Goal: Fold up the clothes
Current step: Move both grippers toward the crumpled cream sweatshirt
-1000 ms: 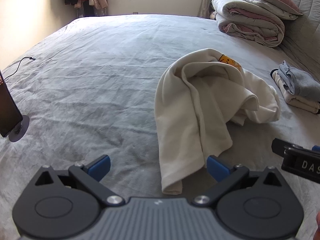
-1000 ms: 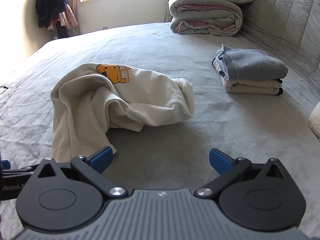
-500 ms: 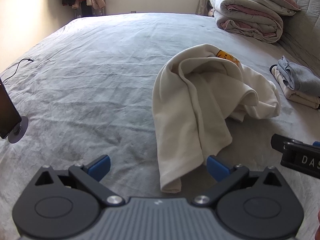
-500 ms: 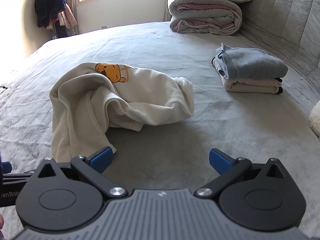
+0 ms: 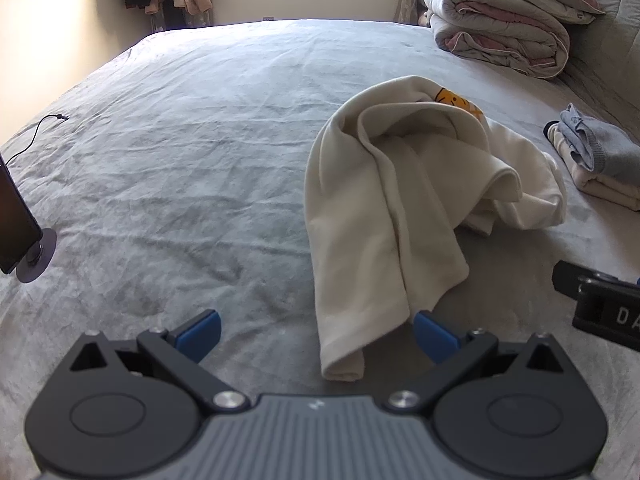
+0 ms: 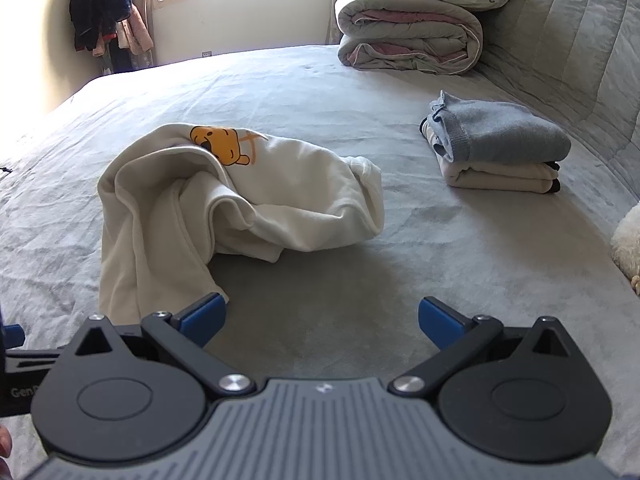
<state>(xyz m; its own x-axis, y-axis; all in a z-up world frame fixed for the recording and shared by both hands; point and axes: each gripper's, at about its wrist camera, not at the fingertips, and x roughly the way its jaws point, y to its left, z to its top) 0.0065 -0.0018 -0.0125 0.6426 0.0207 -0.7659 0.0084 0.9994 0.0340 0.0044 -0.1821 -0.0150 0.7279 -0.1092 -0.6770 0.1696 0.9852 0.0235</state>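
A crumpled cream sweatshirt (image 5: 400, 200) with a yellow bear print lies on the grey bed; it also shows in the right wrist view (image 6: 224, 208). My left gripper (image 5: 316, 332) is open and empty, low over the bed, with the garment's near end hanging between its blue fingertips (image 5: 432, 336). My right gripper (image 6: 320, 318) is open and empty, just in front of the garment, whose near edge lies beside its left fingertip (image 6: 202, 316). The right gripper's body (image 5: 600, 308) shows at the right edge of the left wrist view.
A stack of folded clothes (image 6: 500, 152), grey on cream, sits on the bed (image 6: 400, 248) to the right. Rolled quilts and pillows (image 6: 412, 32) lie at the far right corner. A phone on a stand (image 5: 20, 232) and a cable (image 5: 40, 128) are at the left edge.
Both grippers have crept slightly forward toward the sweatshirt, and its near end now sits further in between the left fingertips. Both stay open.
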